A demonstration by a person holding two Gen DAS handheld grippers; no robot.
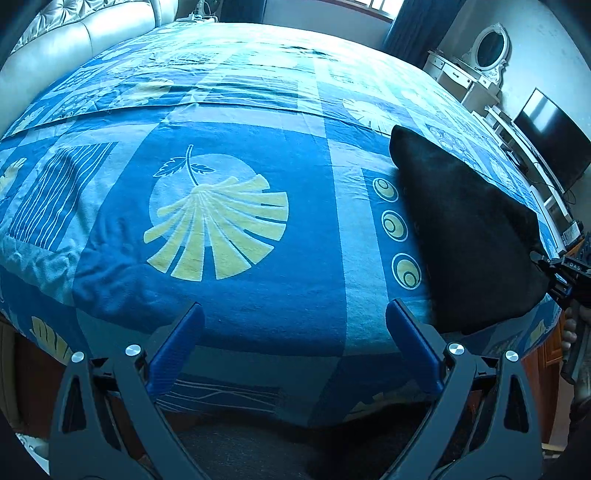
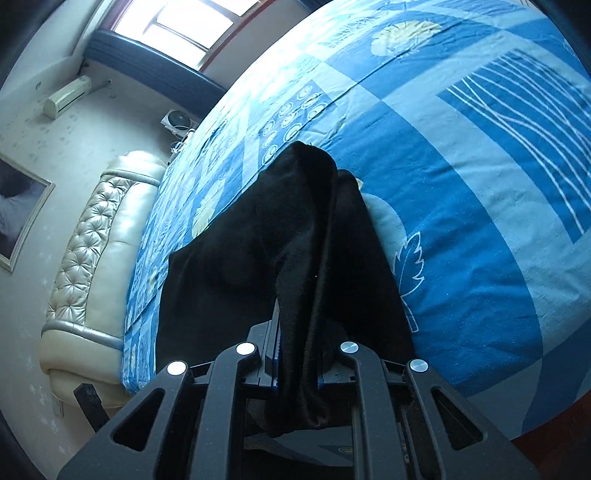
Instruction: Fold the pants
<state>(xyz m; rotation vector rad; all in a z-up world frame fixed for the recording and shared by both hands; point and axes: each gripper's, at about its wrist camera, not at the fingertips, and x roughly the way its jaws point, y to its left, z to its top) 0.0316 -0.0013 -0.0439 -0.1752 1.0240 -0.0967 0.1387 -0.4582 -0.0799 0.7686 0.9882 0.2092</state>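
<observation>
R gripper (image 2: 295, 354): jaws clamped on black pants (image 2: 280, 236), lifted w/ far end prob. resting on bed (image 2: 480, 229). L gripper (image 1: 295, 347): jaws apart, empty, above bed edge.

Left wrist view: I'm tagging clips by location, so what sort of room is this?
Most likely a home bedroom: a wide bed under a blue leaf-patterned bedspread, a cream tufted padded headboard, and a white dressing table with an oval mirror.
</observation>
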